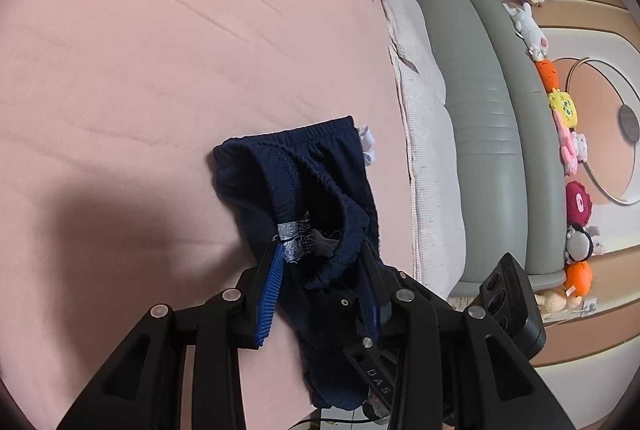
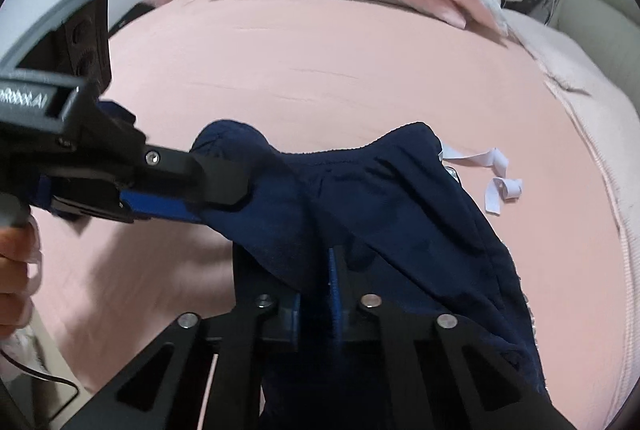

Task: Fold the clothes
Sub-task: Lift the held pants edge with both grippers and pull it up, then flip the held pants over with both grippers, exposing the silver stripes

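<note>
navy shorts (image 2: 380, 198), waistband away, lengthwise toward camera

My navy blue shorts (image 1: 280, 182) are lying bunched on the pink bedsheet (image 1: 160, 70), elastic waistband toward the sheet's far edge, one end lifting off it, white drawstring (image 2: 496, 182) trailing beside them.

I see the shorts (image 1: 320, 166) as soft navy knit cloth, matt, with a gathered elastic waistband and overlocked seams. A silvery woven label (image 1: 291, 232) glints a little inside. The bed (image 1: 160, 70) wears a smooth, matt pink sheet, faintly creased. My left tool (image 1: 320, 250) is matt black plastic with shiny metal rivets; its pads (image 1: 272, 282) are ribbed blue rubber. The headboard (image 1: 480, 110) looks like glossy grey-green leather. The toys (image 1: 560, 110) look plush.
</note>
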The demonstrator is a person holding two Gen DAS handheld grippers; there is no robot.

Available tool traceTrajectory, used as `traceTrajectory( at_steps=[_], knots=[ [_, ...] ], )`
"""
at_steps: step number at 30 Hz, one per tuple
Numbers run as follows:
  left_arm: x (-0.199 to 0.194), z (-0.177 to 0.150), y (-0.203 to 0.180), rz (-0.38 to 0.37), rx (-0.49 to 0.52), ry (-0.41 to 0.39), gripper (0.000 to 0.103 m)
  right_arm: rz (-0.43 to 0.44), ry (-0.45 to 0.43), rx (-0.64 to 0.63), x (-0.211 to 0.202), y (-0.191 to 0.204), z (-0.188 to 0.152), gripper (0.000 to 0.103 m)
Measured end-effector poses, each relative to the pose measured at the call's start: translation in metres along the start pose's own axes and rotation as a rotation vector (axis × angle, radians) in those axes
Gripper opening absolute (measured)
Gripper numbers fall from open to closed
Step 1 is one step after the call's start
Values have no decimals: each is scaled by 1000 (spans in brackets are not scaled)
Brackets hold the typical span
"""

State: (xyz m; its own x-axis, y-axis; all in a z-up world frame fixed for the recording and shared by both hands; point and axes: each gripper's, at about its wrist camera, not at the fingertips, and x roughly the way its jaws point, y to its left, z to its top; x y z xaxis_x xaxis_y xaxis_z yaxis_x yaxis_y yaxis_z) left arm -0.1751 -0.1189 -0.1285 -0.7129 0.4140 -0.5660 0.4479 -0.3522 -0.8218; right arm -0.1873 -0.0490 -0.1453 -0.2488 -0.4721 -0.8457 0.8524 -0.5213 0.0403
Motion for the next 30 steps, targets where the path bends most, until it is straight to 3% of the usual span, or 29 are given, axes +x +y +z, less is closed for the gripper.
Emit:
traceTrajectory(
  at_steps=[9,22,30],
  knots=[
    [8,19,-16,0,3,16,32,15,-16,90,-12,-22,15,8],
    [31,43,-45,93,70,94,32,-32,0,156,-15,-42,28,8],
    [37,56,-68,91,88,103,32,-83,-7,175,-20,-55,38,8]
  ],
)
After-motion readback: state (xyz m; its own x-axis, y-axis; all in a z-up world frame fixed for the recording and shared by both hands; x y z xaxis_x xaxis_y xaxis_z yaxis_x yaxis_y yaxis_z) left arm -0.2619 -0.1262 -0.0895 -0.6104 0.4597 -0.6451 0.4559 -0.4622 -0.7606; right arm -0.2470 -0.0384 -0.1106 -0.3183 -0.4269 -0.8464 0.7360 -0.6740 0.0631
